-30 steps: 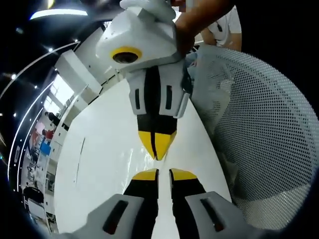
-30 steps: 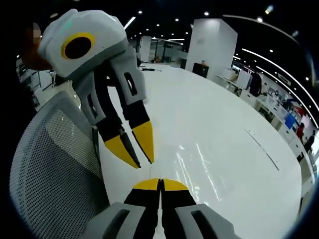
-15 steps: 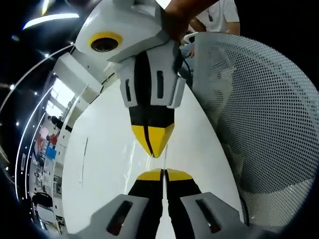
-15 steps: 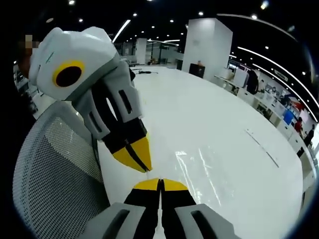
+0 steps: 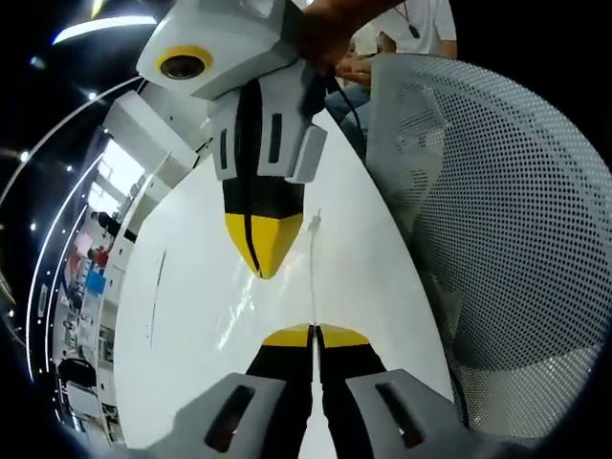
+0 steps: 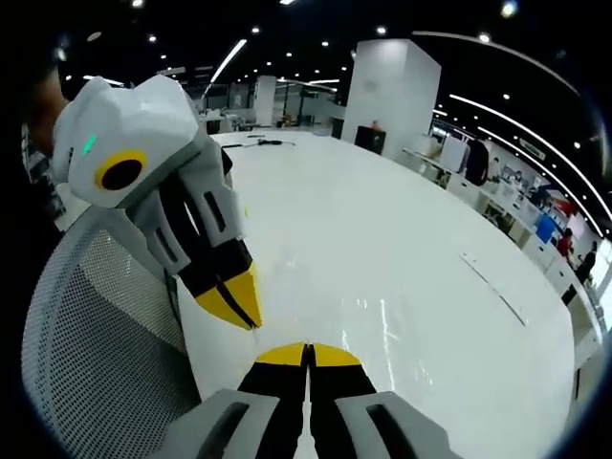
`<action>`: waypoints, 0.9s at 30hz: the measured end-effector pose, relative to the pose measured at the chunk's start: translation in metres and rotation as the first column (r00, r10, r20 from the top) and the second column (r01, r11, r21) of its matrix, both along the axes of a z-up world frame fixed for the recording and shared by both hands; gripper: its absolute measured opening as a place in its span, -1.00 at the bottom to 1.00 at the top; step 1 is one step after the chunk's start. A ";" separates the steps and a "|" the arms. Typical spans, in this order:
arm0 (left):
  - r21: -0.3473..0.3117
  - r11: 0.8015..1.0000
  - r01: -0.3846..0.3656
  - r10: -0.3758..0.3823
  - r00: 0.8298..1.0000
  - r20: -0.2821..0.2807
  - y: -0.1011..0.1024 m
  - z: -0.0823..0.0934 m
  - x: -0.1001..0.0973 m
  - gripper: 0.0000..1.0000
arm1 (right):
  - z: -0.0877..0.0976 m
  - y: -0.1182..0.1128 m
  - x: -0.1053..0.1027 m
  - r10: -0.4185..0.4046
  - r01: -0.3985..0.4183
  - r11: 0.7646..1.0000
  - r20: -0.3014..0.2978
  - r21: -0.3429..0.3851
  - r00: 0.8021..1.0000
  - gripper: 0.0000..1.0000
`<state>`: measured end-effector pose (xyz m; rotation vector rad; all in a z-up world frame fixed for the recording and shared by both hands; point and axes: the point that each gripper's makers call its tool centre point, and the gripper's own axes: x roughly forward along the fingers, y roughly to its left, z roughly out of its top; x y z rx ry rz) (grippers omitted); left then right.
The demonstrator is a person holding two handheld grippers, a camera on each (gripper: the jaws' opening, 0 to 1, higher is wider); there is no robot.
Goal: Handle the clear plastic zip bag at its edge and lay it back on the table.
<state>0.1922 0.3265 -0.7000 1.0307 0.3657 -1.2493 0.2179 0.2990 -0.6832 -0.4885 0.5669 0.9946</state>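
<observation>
Pinching the clear zip bag's edge (image 5: pixel 313 277) in the left gripper view: left claw (image 5: pixel 311 332) pressed together on it above the white desk (image 5: pixel 191 316); right claw (image 5: pixel 259 245) closed opposite, mesh chair (image 5: pixel 497 220) alongside. In the right gripper view: right claw (image 6: pixel 307 350) shut, left claw (image 6: pixel 232 304) closed nearby; bag barely discernible.

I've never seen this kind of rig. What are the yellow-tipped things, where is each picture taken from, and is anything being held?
There is no robot arm: a person holds a two-jaw gripper in each hand, and a fisheye camera rides on each. In the left gripper view, the left gripper rises from the bottom and the right gripper faces it. In the right gripper view, the right gripper is below and the left gripper comes in from the left. Both are shut on the clear plastic zip bag, stretched edge-on between them above the white table. Beside it stands a white mesh chair.
</observation>
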 end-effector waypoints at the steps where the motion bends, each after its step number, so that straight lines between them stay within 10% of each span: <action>1: 0.000 1.000 -0.001 0.001 1.000 0.000 0.000 0.000 0.000 -1.00 | 0.000 0.000 0.000 -0.001 0.001 1.000 0.001 0.000 1.000 -1.00; 27: 0.005 0.998 -0.056 0.056 0.998 -0.023 0.014 -0.005 0.005 -1.00 | 0.022 -0.015 0.012 -0.050 0.048 0.998 0.059 0.032 0.997 -1.00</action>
